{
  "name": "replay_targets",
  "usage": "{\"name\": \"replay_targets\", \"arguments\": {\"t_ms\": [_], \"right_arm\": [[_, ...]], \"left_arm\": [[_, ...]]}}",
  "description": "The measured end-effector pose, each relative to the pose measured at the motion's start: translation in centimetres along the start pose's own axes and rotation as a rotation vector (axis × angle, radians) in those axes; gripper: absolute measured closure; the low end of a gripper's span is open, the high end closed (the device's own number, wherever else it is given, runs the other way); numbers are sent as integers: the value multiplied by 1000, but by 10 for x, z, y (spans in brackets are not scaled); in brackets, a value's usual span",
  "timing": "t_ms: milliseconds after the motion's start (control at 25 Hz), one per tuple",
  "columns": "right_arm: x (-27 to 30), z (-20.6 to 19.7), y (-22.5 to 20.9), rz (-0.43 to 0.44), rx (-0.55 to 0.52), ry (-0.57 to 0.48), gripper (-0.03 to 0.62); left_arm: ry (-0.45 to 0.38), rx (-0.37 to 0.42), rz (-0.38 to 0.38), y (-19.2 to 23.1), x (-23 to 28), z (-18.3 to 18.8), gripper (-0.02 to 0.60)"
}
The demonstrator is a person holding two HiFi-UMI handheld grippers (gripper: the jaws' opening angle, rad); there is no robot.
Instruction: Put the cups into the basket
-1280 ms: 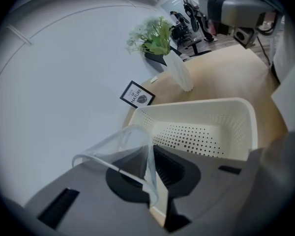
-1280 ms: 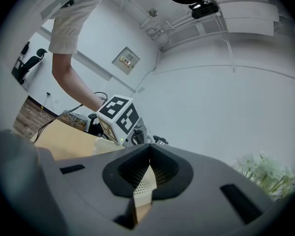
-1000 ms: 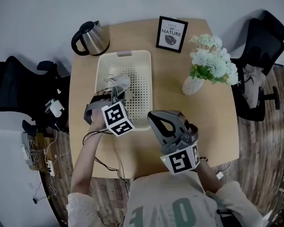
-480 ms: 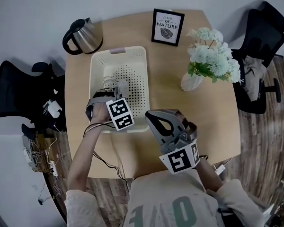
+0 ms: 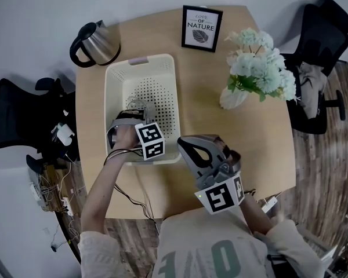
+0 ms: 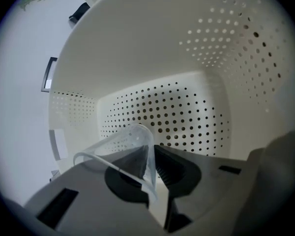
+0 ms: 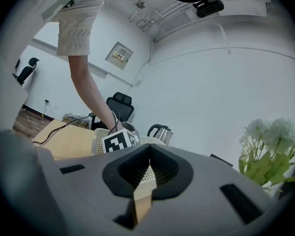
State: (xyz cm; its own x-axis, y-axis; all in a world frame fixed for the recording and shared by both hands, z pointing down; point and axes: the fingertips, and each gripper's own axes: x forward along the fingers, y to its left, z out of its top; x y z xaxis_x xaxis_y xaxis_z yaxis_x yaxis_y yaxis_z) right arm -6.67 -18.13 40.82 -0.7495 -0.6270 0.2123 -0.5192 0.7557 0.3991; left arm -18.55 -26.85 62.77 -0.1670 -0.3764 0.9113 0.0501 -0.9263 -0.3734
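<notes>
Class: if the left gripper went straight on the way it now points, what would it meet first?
Probably the basket, its perforated floor straight ahead of the left gripper. The clear cup, its wall between jaws that have just eased open slightly, would likely touch first; depth is unclear.

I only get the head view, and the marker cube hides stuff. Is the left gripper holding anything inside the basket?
Observer: Yes. The left gripper pinches the wall of a clear plastic cup, one finger inside it and one outside. The fingers have just been opening slightly.
Operator: Is the cup really in the basket?
Observer: It hangs tilted inside the basket, its base toward the holey floor. I cannot tell whether it touches.
Operator: What about the other gripper?
Observer: The right gripper has its fingers shut together, with nothing between them.
</notes>
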Motion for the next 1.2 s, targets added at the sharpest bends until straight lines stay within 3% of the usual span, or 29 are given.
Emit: {"name": "replay_targets", "arguments": {"t_ms": [120, 480, 680, 840, 1200], "right_arm": [[-2, -3, -1, -2, 6, 7, 595], [-3, -4, 3, 0, 24, 9, 595], [-3, 0, 2, -3, 24, 0, 595], [-5, 2, 3, -4, 22, -1, 595], [-9, 13, 8, 0, 5, -16, 595]], "left_arm": [[26, 22, -10, -6, 7, -2, 528], [45, 66, 52, -2, 9, 1, 502], [20, 11, 116, 10, 8, 5, 445], [-30, -100, 195, 21, 7, 14, 357], [-85, -190, 248, 32, -15, 7, 327]]}}
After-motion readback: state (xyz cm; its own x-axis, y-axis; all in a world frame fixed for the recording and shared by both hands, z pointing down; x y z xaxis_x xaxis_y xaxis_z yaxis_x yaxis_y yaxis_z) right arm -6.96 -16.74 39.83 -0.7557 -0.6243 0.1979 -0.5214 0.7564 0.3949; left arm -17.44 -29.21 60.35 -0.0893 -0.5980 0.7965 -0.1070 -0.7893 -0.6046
